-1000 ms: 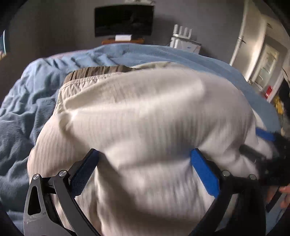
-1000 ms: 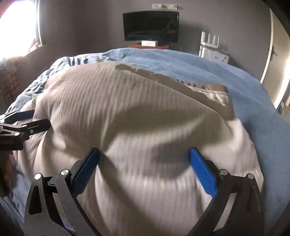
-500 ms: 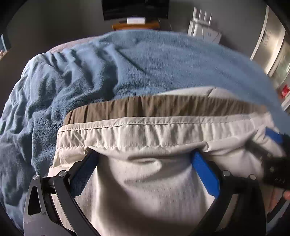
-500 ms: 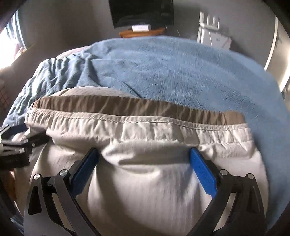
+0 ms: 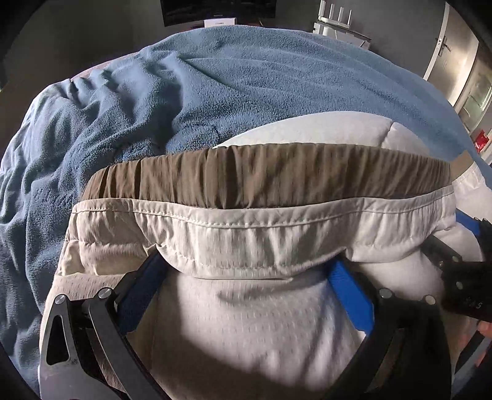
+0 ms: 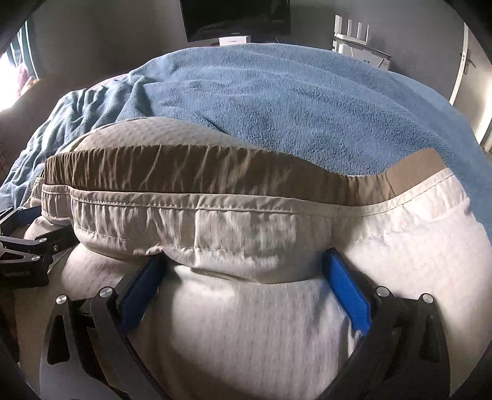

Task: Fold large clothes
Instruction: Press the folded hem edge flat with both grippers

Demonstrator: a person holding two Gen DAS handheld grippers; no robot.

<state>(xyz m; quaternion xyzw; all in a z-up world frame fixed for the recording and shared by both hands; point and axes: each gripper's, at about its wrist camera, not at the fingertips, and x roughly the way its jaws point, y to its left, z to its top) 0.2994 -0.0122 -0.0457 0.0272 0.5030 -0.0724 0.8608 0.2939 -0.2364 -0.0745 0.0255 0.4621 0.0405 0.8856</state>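
Garment: pale mesh, elastic waistband uppermost, brown inner band showing just behind it at 12 o'clock. Lies on the blue blanket, bunched toward 6 o'clock in both wrist views and mounded up between the two tools.

Left gripper: blue fingers spread wide, at 8 and 4 o'clock of the view, tips hidden beneath the waistband hem. Nothing pinched as far as can be seen; cloth draped over and between. Right gripper: same stance, pads well apart, hem resting on the tips, no clamp on the fabric.

Step in hand, as judged: laying the folded-over waistband end flat. Recommended practice:
- Keep both tools level with each other so the hem lands straight, not skewed
- Lower before drawing back toward 6 o'clock; withdraw low and slowly so the tips slide out without dragging the top layer
- Check that the brown band ends covered or evenly exposed along its length
- Press out the trapped bulge under the upper layer afterwards

Risk noted: soft blanket beneath, likely to ruck with the cloth.

Count:
- Garments: one
- Grippers: two, with four blue pads in all
- Blankets: one
- Dark screen at 12 o'clock: one
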